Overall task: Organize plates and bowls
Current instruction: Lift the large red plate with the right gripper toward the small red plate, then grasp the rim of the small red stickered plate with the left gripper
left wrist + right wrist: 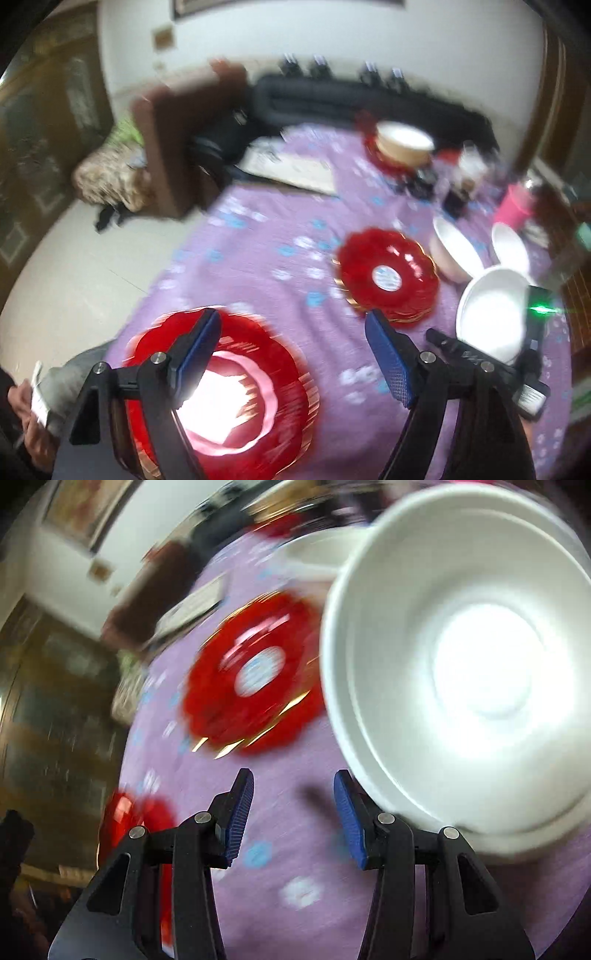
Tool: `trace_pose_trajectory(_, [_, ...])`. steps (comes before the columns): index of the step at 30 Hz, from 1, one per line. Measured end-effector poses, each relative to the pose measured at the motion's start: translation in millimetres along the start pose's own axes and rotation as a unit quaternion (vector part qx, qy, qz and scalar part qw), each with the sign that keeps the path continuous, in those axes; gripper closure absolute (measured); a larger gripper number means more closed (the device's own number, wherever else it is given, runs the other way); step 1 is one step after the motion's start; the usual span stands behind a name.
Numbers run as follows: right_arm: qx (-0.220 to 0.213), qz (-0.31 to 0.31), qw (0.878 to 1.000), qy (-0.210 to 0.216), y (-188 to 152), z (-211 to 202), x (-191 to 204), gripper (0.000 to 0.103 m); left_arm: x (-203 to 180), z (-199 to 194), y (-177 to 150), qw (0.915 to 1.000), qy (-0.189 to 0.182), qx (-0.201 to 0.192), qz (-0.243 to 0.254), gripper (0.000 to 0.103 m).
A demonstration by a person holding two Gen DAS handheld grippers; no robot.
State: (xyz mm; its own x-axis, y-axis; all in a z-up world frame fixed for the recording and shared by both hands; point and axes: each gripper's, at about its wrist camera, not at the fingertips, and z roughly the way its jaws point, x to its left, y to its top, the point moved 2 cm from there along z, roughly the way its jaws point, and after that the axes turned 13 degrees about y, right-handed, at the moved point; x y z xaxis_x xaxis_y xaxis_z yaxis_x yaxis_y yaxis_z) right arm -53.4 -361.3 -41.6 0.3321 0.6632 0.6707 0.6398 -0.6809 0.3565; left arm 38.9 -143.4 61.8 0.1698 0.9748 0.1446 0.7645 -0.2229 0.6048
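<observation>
Fingers [207,354] of the left gripper [295,354] standing wide apart, blue pads facing each other, nothing between them. Hovering over a purple cloth [258,236] with pale flower prints, covering a table. Lying under and just beside the left finger: a stack of red plates [280,376], blurred, its glossy middle catching glare. Sitting farther up the cloth from that stack, past the right finger's tip: a second red stack [388,277] with a white round patch at its centre. Resting to the right of the second stack: three white bowls [491,314], the nearest one large and tilted, the right gripper's black body showing just beside it. Standing at the far end of the cloth: a tan bowl [404,146] on another red plate, with a pink cup [517,206] near the right edge. Showing beyond the table: a brown chair [166,140], a dark padded seat back, a white wall and a pale floor.

Fingers [240,812] of the right gripper [293,812] standing partly apart, released, only cloth [295,849] visible between them. Looming just right of the right finger, seeming to touch its outer side though blur leaves this unsure: the big white bowl [461,672], nested in another. Lying up the cloth from the fingertips: the red stack with the white centre [255,675]. Peeking in at lower left of the fingers: the other red stack [136,819].
</observation>
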Motion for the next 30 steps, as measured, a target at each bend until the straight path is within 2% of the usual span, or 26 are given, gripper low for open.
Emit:
trace_pose_trajectory(2, [-0.011, 0.024, 1.000, 0.008, 14.4, -5.6, -12.6, 0.057, -19.8, 35.3, 18.8, 0.9987, -0.014, 0.050, 0.004, 0.023])
trace_pose_trajectory(4, [0.000, 0.025, 0.999, 0.029, 25.9, -2.7, -10.1, 0.057, -33.8, 61.5, 27.4, 0.9965, -0.007, 0.084, 0.005, 0.023])
trace_pose_trajectory(8, [-0.007, 0.043, 0.999, 0.014, 44.1, 9.4, -2.0, 0.057, -53.4, 106.6, 40.9, 0.9907, 0.018, 0.134, 0.013, 0.023])
trace_pose_trajectory(10, [-0.002, 0.055, 0.998, 0.010, 51.2, 19.7, -1.3, 0.057, -57.7, 123.9, 43.1, 0.9881, 0.027, 0.151, 0.016, 0.023])
trace_pose_trajectory(14, [-0.001, 0.039, 0.999, -0.010, 61.0, 35.0, 6.8, 0.057, -64.5, 147.4, 43.3, 0.9841, 0.026, 0.174, 0.022, 0.023])
trace_pose_trajectory(17, [0.007, 0.040, 0.999, -0.017, 64.4, 41.9, 2.0, 0.057, -65.2, 158.4, 40.2, 0.9809, 0.014, 0.194, 0.014, 0.023])
trace_pose_trajectory(22, [-0.008, 0.027, 0.999, -0.027, 67.6, 38.9, -0.8, 0.057, -70.5, 165.7, 32.0, 0.9768, -0.003, 0.213, 0.024, 0.024])
trace_pose_trajectory(25, [-0.010, 0.017, 0.999, -0.030, 70.1, 43.0, 1.2, 0.057, -73.8, 164.5, 25.6, 0.9776, -0.002, 0.208, 0.031, 0.030])
trace_pose_trajectory(26, [-0.009, 0.012, 0.999, -0.031, 70.5, 44.2, 2.9, 0.057, -73.3, 161.5, 24.8, 0.9788, -0.002, 0.203, 0.028, 0.036])
trace_pose_trajectory(27, [-0.008, 0.005, 0.999, -0.033, 70.5, 45.4, 4.5, 0.062, -72.9, 158.5, 24.1, 0.9796, -0.005, 0.199, 0.027, 0.048])
trace_pose_trajectory(28, [-0.006, -0.004, 0.999, -0.034, 70.3, 48.1, 6.4, 0.078, -72.8, 154.8, 23.6, 0.9806, -0.008, 0.194, 0.027, 0.055])
trace_pose_trajectory(30, [-0.009, -0.019, 0.998, -0.052, 70.4, 51.0, 6.6, 0.089, -72.9, 147.1, 20.7, 0.9802, -0.024, 0.195, 0.026, 0.076])
